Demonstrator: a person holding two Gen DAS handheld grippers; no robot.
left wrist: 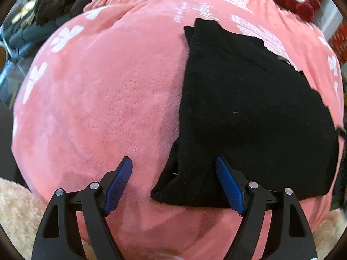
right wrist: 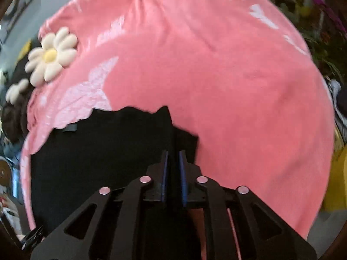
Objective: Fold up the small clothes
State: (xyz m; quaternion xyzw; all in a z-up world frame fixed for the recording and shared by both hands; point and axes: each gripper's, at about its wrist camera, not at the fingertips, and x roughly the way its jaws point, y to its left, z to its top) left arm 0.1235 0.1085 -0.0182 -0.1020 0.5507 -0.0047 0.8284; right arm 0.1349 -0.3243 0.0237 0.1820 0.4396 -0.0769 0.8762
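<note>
Folding of the black garment (left wrist: 249, 119) is judged to be under way, with a grasp being set for the next fold.

Seen from the left wrist, the left gripper (left wrist: 173, 173) is held with its jaws spread wide and nothing pinched. The garment is spread flat on the pink blanket (left wrist: 97, 108), mostly right of centre. Its near left corner lies between the blue pads (left wrist: 121, 182); the right pad sits over the cloth, the left pad over bare blanket. Whether the pads touch the fabric cannot be told.

Seen from the right wrist, the right gripper (right wrist: 173, 160) is shown with its jaws drawn nearly together, a narrow gap left between them. The garment's right edge (right wrist: 184, 138) runs through that gap, dark on dark, so a firm pinch cannot be confirmed. The rest of the cloth lies to the left and near, and open blanket is seen to the right and far.

A closing of the left jaws on the near corner is called for next, so that both edges can be lifted and carried over together.
</note>
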